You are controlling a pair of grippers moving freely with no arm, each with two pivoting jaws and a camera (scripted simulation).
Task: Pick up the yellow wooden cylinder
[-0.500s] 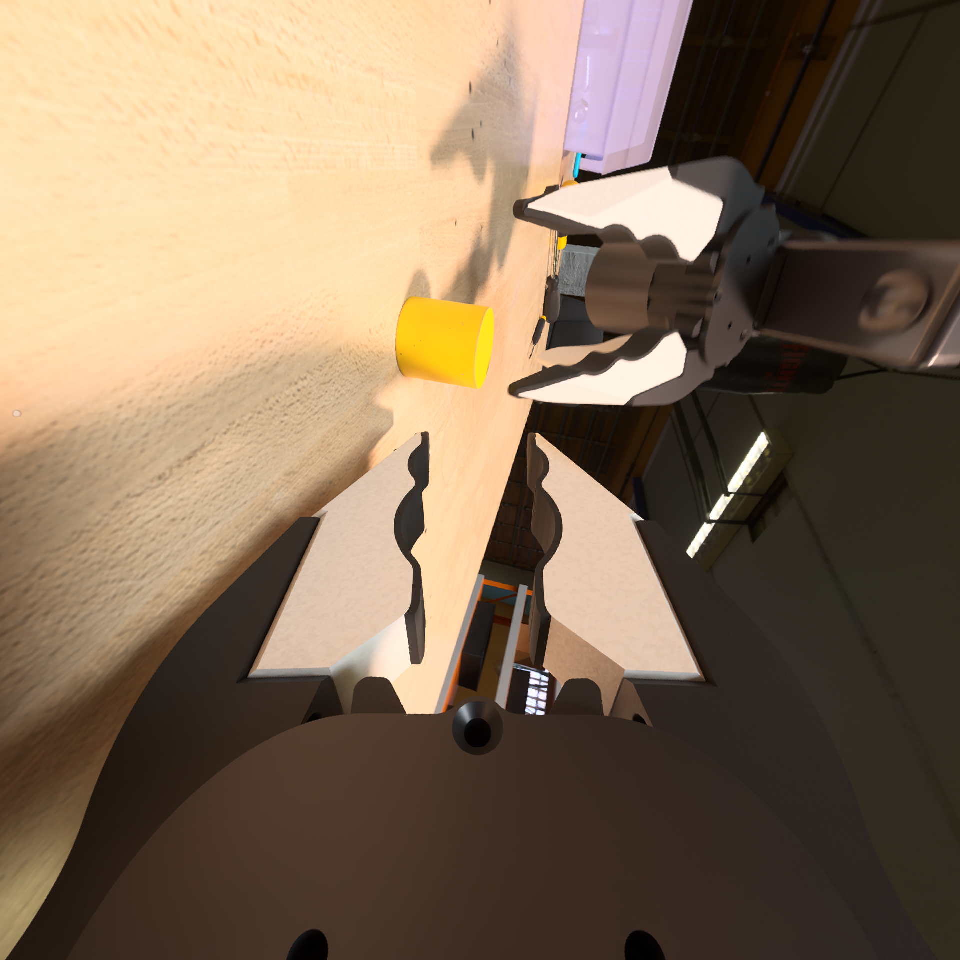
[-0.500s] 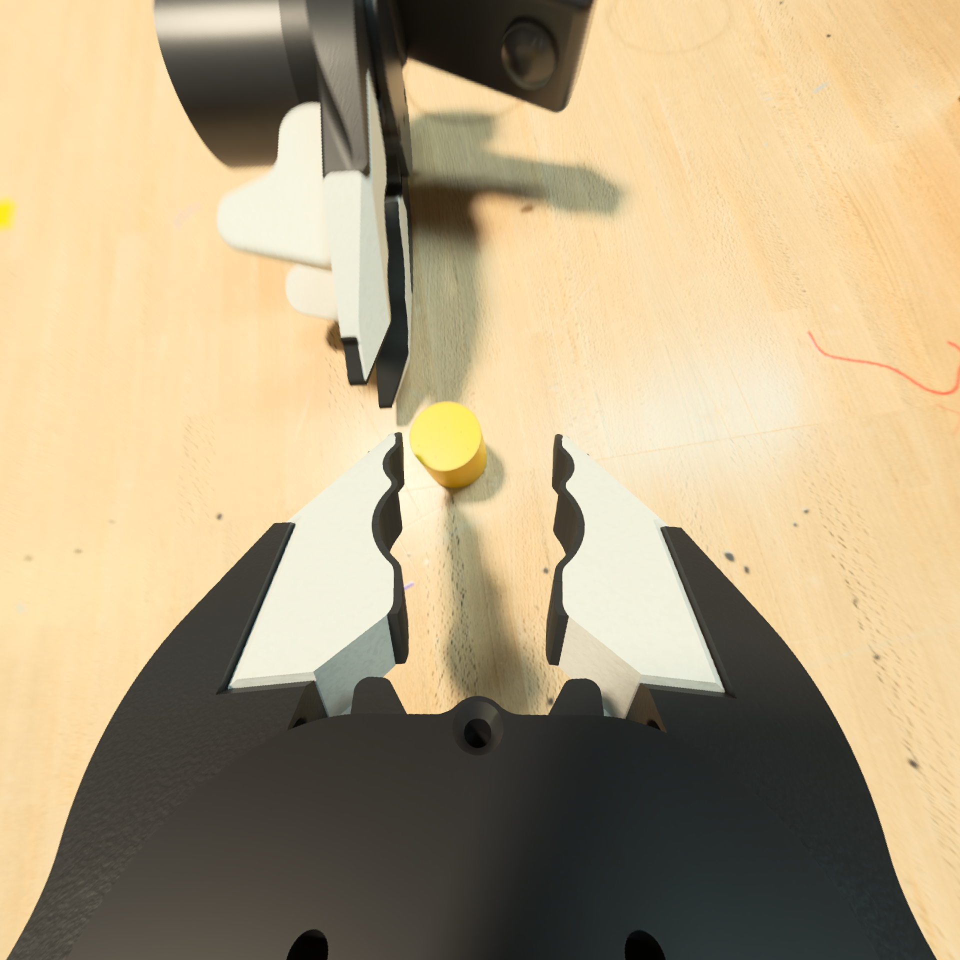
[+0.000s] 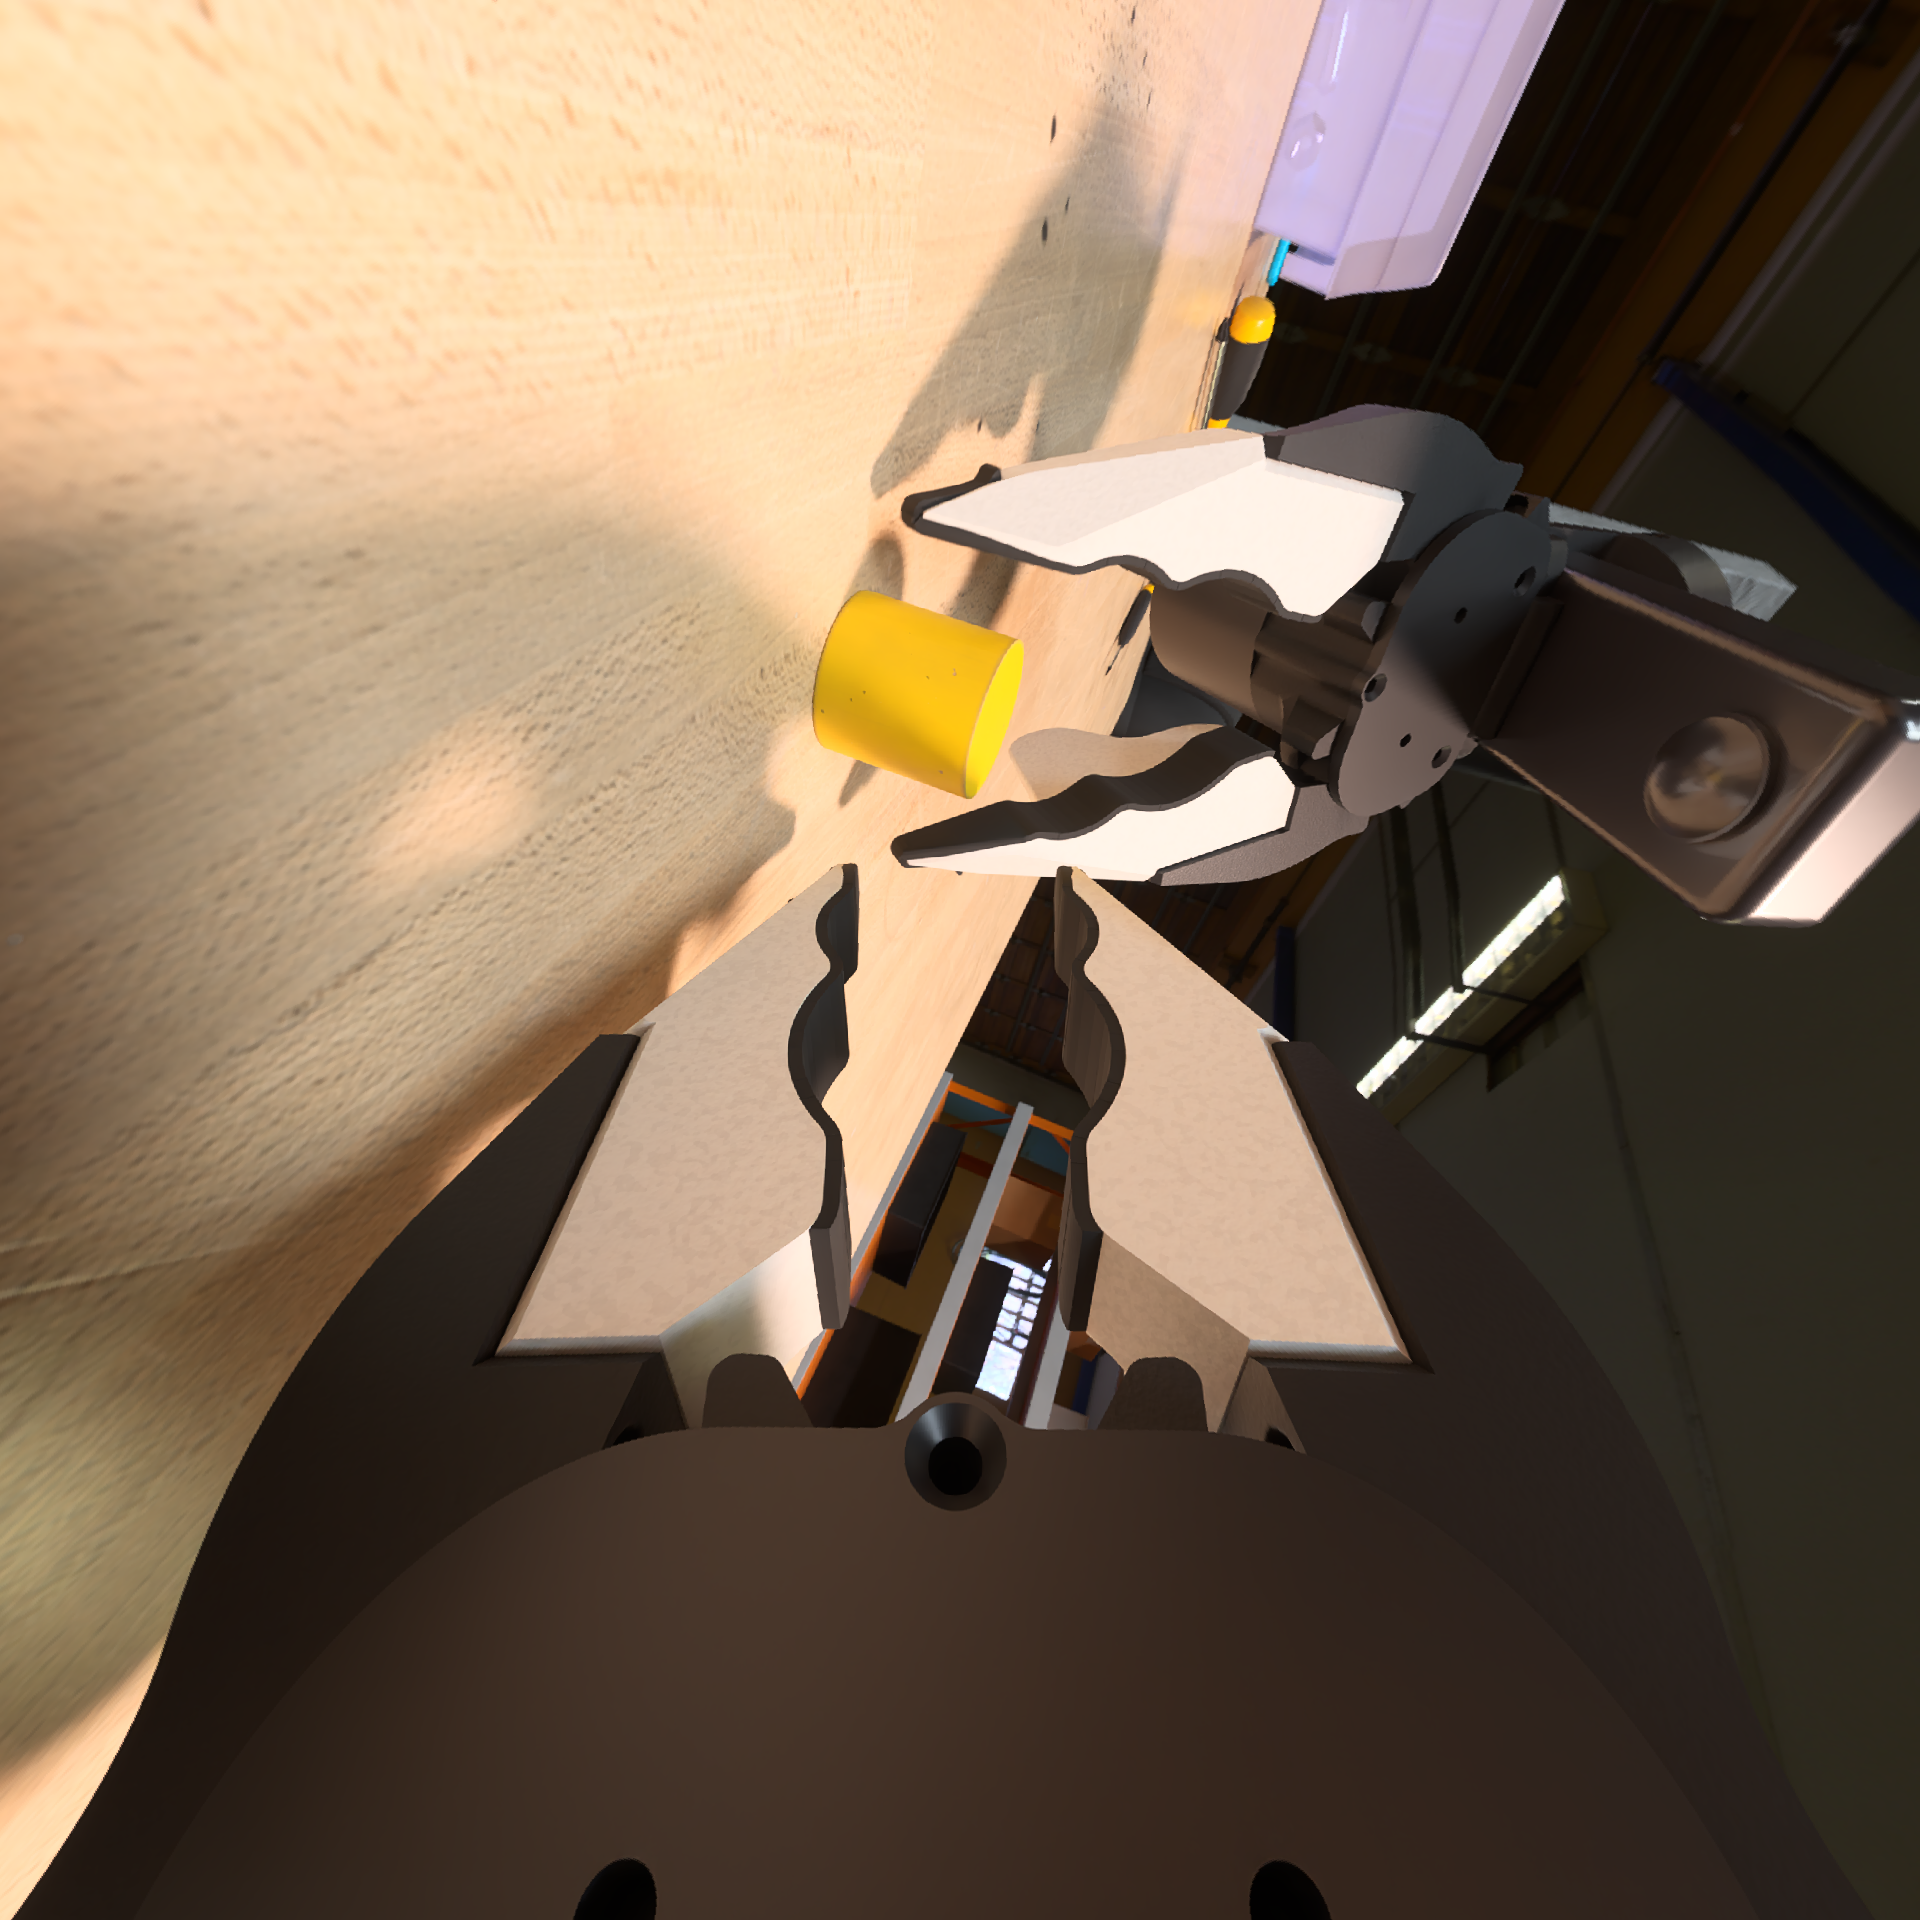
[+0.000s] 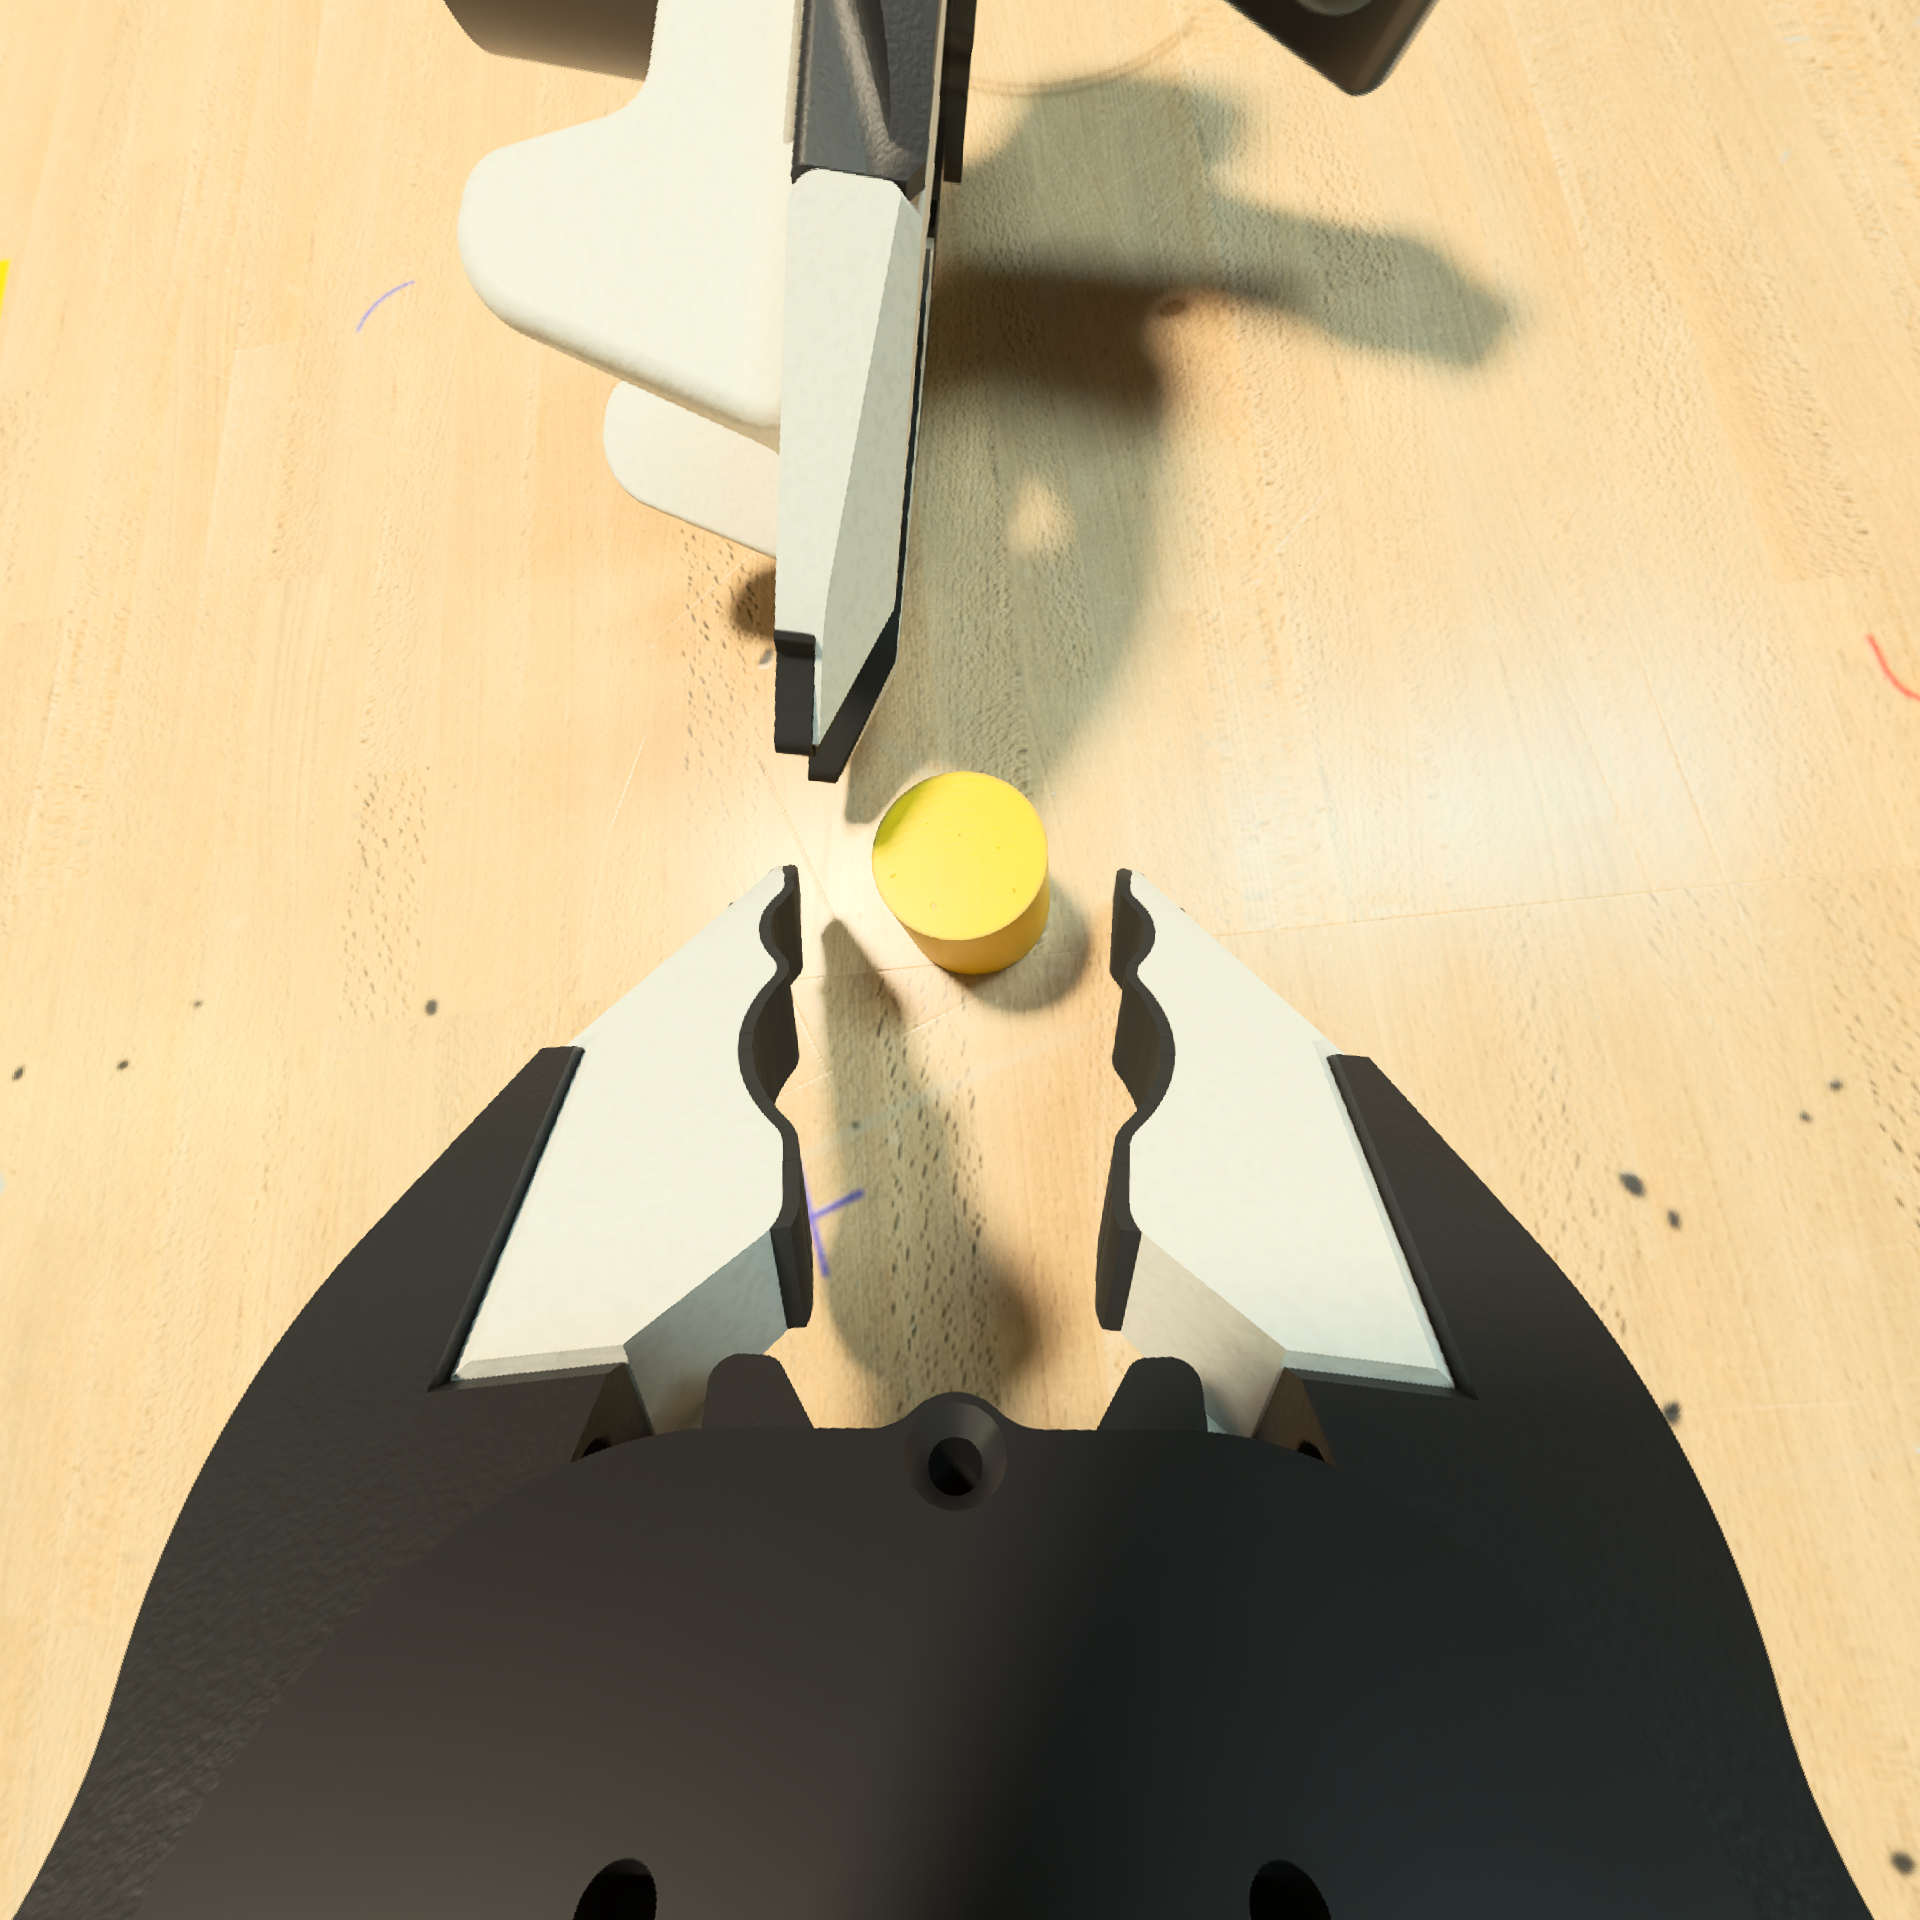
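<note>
Cylinder place: yellow wooden cylinder (image 4: 961, 868) upright on the pale wood table (image 4: 1507, 935), just beyond the right tool (image 4: 956, 899) tips, a touch right of the gap's middle; at 11 o'clock beyond the left tool (image 3: 956, 894) tips in the left wrist view.
Right tool: spread wide, nothing pinched, fingers apart from the cylinder on both sides.
Left tool: spread somewhat less, empty, tips near the cylinder at 11 o'clock in the right wrist view, edge-on there.
Risk one: probably a tip landing on the flat top instead of straddling; cause, the off-centre line-up.
Risk two: likely a nudge or topple; cause, one finger arriving first, or the left tool so near.
Risk three: possibly the two tools clashing; cause, both crowding one small thing.
Cylinder look: short, stubby, bright yellow, round flat top, smooth sides with faint specks, small shadow at 5 o'clock.
</note>
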